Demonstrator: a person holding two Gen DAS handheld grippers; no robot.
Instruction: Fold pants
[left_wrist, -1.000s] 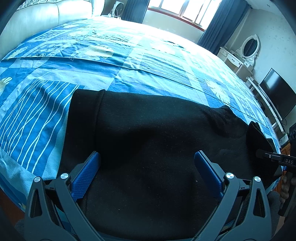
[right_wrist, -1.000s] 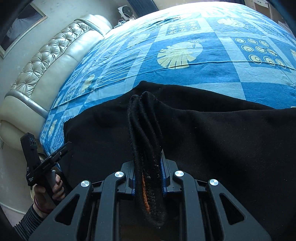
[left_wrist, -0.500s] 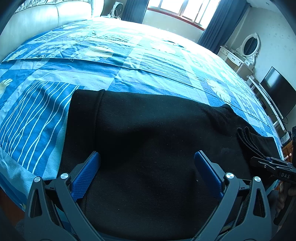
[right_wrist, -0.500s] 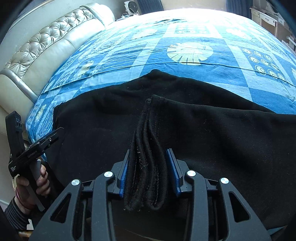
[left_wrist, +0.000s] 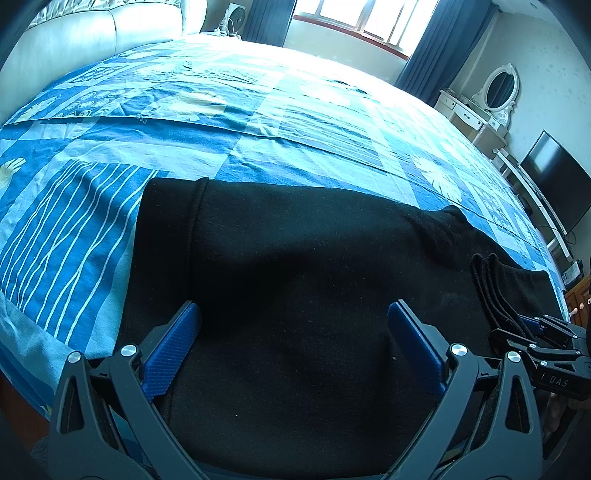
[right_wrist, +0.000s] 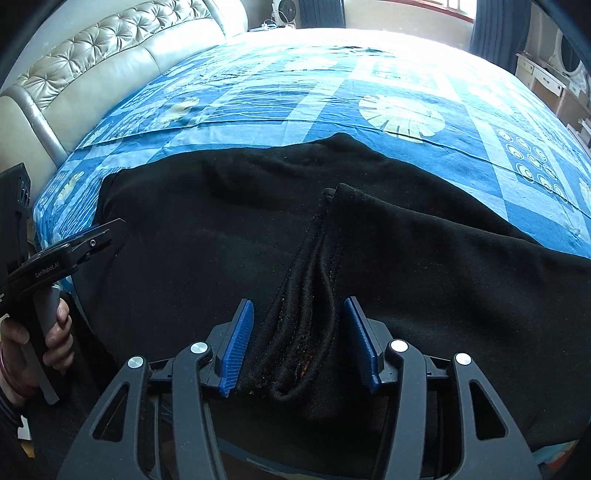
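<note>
On bed (left_wrist: 258, 122), black pants (left_wrist: 295, 277), right claw (right_wrist: 299, 332) opening

Black-framed left gripper (left_wrist: 293, 343), ribbed blue pads, silver screws; matching right gripper (right_wrist: 299, 341); red bangle (right_wrist: 4, 363), striped cuff.

A wide bed (left_wrist: 258, 122) carries everything, covered by a blue patchwork sheet (right_wrist: 332, 92) with leaf and stripe prints. Black pants (left_wrist: 295, 277) lie flat directly on the sheet along the bed's near edge, one bunched fold (right_wrist: 314, 277) standing up.
</note>
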